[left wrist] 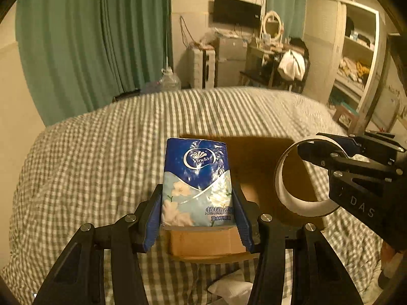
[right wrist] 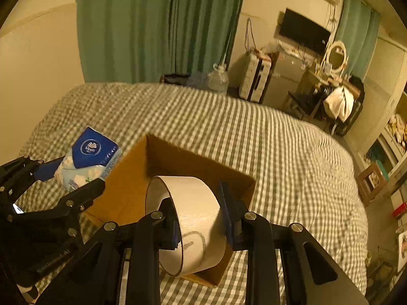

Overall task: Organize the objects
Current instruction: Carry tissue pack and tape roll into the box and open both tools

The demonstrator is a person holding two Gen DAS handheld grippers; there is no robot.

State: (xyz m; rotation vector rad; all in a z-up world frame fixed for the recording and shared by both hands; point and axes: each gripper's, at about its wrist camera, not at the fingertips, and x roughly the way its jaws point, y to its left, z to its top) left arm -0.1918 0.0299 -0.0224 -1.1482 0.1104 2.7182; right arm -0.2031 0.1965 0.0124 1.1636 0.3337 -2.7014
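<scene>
My left gripper (left wrist: 197, 216) is shut on a blue Vinda tissue pack (left wrist: 197, 183) and holds it upright above the near edge of an open cardboard box (left wrist: 203, 246) on the bed. My right gripper (right wrist: 198, 218) is shut on a wide roll of tape (right wrist: 193, 218), one finger inside the ring and one outside, above the box (right wrist: 127, 188). In the left wrist view the right gripper (left wrist: 313, 150) and the tape roll (left wrist: 300, 203) hang over the box's right side. In the right wrist view the left gripper (right wrist: 68, 175) holds the tissue pack (right wrist: 89, 157) at the box's left.
The box sits on a bed with a grey checked cover (left wrist: 101, 152). A crumpled white tissue (left wrist: 229, 287) lies on the cover near me. Green curtains (left wrist: 89, 38), a desk with a mirror (left wrist: 272, 28) and open shelves (left wrist: 356, 63) stand beyond the bed.
</scene>
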